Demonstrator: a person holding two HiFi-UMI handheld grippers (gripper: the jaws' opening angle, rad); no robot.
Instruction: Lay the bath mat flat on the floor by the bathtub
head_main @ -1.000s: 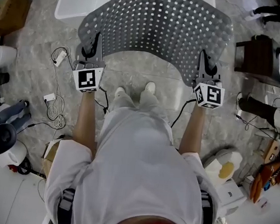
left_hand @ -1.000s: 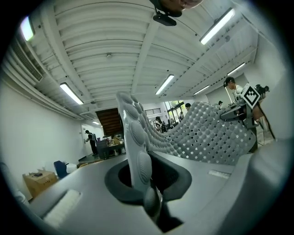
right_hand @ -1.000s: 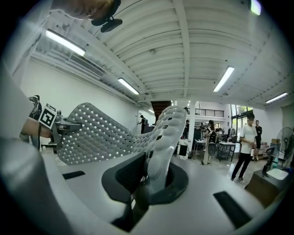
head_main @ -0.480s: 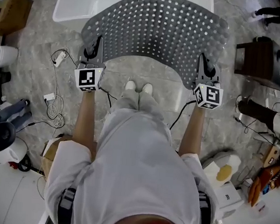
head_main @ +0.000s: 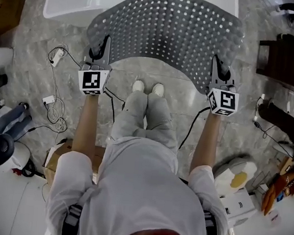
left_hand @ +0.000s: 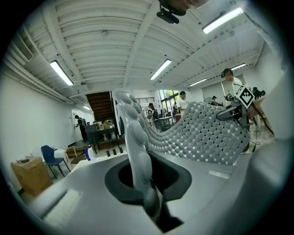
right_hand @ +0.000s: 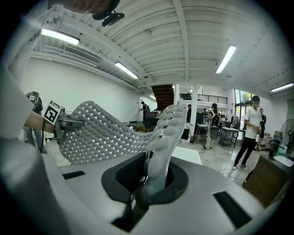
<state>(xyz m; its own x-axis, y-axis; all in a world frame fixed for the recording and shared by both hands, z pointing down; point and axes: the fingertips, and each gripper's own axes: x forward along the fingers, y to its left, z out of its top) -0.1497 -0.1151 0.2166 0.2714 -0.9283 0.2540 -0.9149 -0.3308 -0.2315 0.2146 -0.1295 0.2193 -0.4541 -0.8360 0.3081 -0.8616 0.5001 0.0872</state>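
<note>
A grey perforated bath mat (head_main: 170, 32) hangs spread between my two grippers above the stone floor, its far edge over the white bathtub (head_main: 70, 3). My left gripper (head_main: 98, 51) is shut on the mat's near left corner, and my right gripper (head_main: 218, 69) is shut on the near right corner. In the left gripper view the mat's bumpy edge (left_hand: 138, 151) stands pinched in the jaws, with the sheet (left_hand: 206, 135) curving right toward the other gripper. In the right gripper view the mat's edge (right_hand: 161, 151) is likewise clamped, and the sheet (right_hand: 96, 133) runs left.
The person's white shoes (head_main: 147, 88) stand just under the mat's near edge. Cables and a plug (head_main: 54, 101) lie on the floor at left. A dark wooden cabinet (head_main: 285, 60) stands at right. Boxes and a white appliance (head_main: 233, 178) sit at lower right.
The mat has shifted a little away from the person toward the tub, both grippers going with it. The person's feet have stepped forward and the body leans further over.
</note>
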